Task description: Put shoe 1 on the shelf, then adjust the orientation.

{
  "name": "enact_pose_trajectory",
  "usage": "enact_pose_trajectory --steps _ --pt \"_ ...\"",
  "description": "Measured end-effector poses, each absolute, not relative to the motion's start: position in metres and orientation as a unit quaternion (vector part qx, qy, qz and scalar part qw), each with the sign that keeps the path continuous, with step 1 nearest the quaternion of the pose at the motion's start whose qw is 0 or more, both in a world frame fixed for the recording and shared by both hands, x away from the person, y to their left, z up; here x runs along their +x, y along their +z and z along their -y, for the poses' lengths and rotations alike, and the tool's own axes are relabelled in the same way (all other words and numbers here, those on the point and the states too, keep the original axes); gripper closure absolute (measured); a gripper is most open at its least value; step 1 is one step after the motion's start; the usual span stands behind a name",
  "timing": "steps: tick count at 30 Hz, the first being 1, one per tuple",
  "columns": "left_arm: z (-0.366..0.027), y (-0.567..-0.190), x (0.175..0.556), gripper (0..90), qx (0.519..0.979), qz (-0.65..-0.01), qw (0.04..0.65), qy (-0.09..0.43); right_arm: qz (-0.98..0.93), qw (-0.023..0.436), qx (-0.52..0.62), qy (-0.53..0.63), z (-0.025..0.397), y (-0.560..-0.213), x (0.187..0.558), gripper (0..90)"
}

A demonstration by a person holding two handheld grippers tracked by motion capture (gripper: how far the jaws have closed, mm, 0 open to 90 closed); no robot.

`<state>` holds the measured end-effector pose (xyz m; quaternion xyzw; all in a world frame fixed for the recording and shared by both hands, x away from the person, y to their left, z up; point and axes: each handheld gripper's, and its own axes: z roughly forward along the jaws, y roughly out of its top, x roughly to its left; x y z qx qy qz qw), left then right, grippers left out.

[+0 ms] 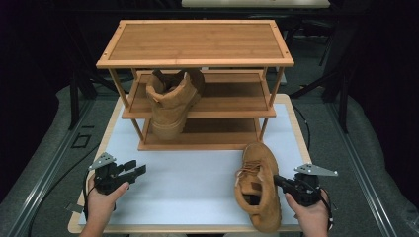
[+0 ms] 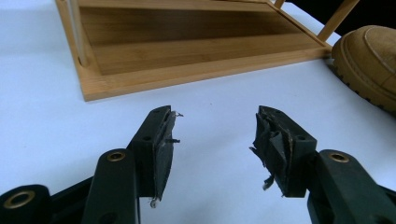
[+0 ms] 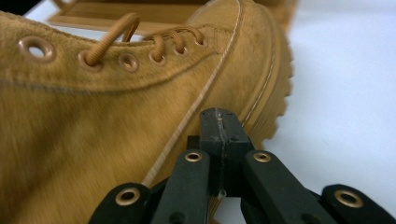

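A tan suede boot (image 1: 259, 185) lies on the white table top at the right, with its toe toward the rack. My right gripper (image 1: 277, 180) is against the boot's right side. In the right gripper view the jaws (image 3: 219, 116) are pressed shut with nothing between them, close beside the boot (image 3: 93, 116). A second tan boot (image 1: 170, 101) sits in the left part of the wooden rack (image 1: 195, 63), heel end toward me and overlapping the middle shelf's front edge. My left gripper (image 1: 136, 170) hovers open over the table at the left. Its jaws (image 2: 215, 126) are wide apart and hold nothing.
The three-shelf bamboo rack stands at the back of the table, and its bottom shelf (image 2: 187, 51) shows in the left gripper view. The boot's toe (image 2: 369, 60) lies at that view's right edge. White table surface (image 1: 192, 182) lies between the grippers.
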<state>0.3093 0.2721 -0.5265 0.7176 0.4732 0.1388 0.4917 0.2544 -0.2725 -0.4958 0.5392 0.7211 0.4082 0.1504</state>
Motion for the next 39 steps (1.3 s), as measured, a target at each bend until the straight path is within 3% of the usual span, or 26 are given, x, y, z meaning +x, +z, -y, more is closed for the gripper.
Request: enact_pose_trajectory --steps 3,4,6,10,11,17,24,28,31,32,39 --pt "-0.272 -0.528 0.309 45.8 0.719 -0.476 0.488 0.136 -0.715 0.162 0.556 0.391 0.286 -0.504 0.258 90.0" --pt "-0.272 -0.528 0.309 45.6 0.720 -0.476 0.487 0.135 -0.704 0.145 0.562 0.409 0.300 -0.504 0.258 81.7" --pt "-0.274 -0.529 0.309 45.4 0.715 -0.480 0.490 0.135 -0.690 0.112 0.564 0.440 0.313 -0.499 0.256 80.6" --pt "-0.277 -0.529 0.308 45.3 0.711 -0.485 0.491 0.133 -0.689 0.127 0.564 0.436 0.317 -0.484 0.251 74.5" --pt "-0.277 -0.529 0.308 45.3 0.711 -0.486 0.491 0.132 -0.689 0.153 0.561 0.433 0.312 -0.473 0.247 66.8" --pt "-0.275 -0.529 0.308 44.5 0.711 -0.485 0.492 0.130 -0.701 0.197 0.559 0.398 0.300 -0.428 0.237 60.6" --pt "-0.275 -0.531 0.309 44.4 0.714 -0.485 0.489 0.128 -0.734 0.176 0.532 0.384 0.276 -0.416 0.231 51.8" --pt "-0.276 -0.531 0.308 44.4 0.712 -0.489 0.488 0.126 -0.746 0.188 0.537 0.345 0.264 -0.433 0.235 55.3" --pt "-0.277 -0.532 0.308 44.4 0.711 -0.490 0.488 0.125 -0.752 0.158 0.548 0.332 0.261 -0.448 0.239 63.0" --pt "-0.277 -0.532 0.309 44.4 0.711 -0.491 0.488 0.124 -0.751 0.152 0.551 0.330 0.261 -0.454 0.240 72.9" --pt "-0.275 -0.533 0.309 44.5 0.711 -0.493 0.487 0.123 -0.730 0.136 0.548 0.384 0.262 -0.450 0.244 81.5"
